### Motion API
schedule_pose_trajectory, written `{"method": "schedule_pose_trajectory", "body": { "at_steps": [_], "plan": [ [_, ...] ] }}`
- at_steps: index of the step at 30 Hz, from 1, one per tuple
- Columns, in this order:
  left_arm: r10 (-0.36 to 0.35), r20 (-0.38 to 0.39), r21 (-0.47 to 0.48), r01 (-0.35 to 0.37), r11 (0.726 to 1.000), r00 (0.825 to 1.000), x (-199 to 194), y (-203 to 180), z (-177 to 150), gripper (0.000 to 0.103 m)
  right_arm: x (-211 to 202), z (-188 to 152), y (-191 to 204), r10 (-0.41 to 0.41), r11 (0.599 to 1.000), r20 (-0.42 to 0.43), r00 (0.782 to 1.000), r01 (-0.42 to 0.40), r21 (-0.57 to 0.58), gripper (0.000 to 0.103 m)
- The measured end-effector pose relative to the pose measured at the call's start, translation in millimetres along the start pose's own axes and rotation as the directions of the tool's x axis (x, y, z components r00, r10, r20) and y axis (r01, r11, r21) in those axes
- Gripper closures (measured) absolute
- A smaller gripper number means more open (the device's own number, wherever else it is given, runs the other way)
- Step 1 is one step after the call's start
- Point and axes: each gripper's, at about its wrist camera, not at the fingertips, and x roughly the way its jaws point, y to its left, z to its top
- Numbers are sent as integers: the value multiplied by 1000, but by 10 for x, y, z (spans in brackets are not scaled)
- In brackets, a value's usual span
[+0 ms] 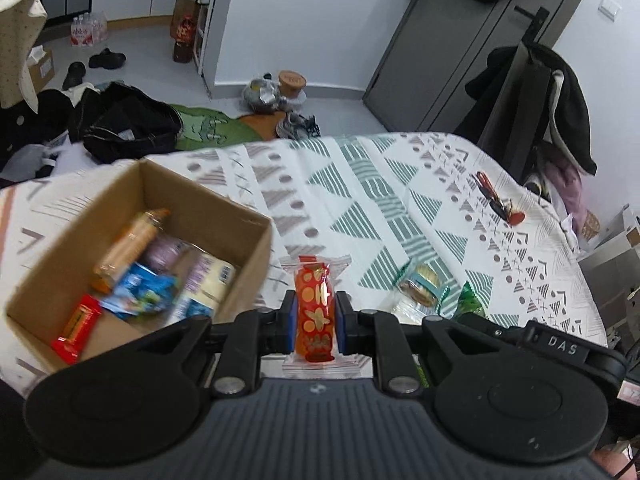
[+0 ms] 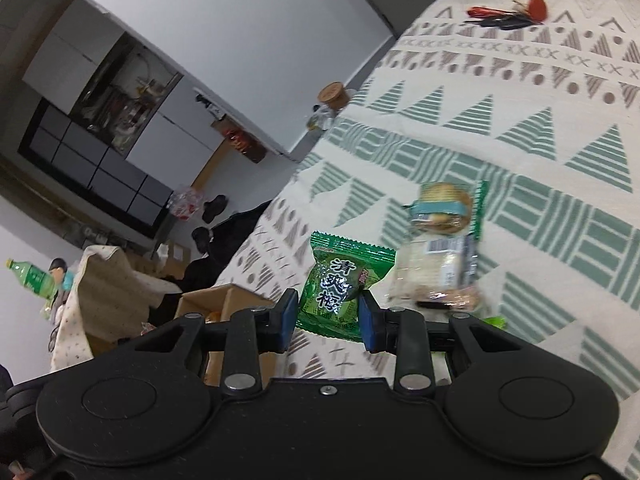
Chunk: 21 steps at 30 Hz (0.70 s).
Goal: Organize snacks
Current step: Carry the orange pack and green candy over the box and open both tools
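Above a patterned tablecloth (image 1: pixel 360 184), the left gripper (image 1: pixel 314 316) is clamped on a red snack packet (image 1: pixel 314 312), and the right gripper (image 2: pixel 329 312) on a green plum candy (image 2: pixel 340 284). Next, likely: carry both over the cardboard box (image 1: pixel 244 240) and release.

A lived-in home: shoes (image 1: pixel 106 58) and clothes (image 1: pixel 128 128) on floor

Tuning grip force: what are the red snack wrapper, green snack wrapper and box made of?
Red wrapper: likely thin plastic film, clear crimped ends. Green wrapper: glossy, probably foil-lined plastic, glinting highlights and serrated edge. Box: matte brown corrugated cardboard, judging by its thick raw-cut rim.
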Motion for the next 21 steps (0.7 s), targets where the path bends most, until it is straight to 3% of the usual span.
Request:
{"method": "schedule_pose_trajectory", "body": {
  "at_steps": [21],
  "plan": [
    [34, -29, -66, -36, 997, 999, -380, 970, 187, 85, 142, -364, 950, 38, 992, -26, 999, -41, -121, 71]
  ]
}}
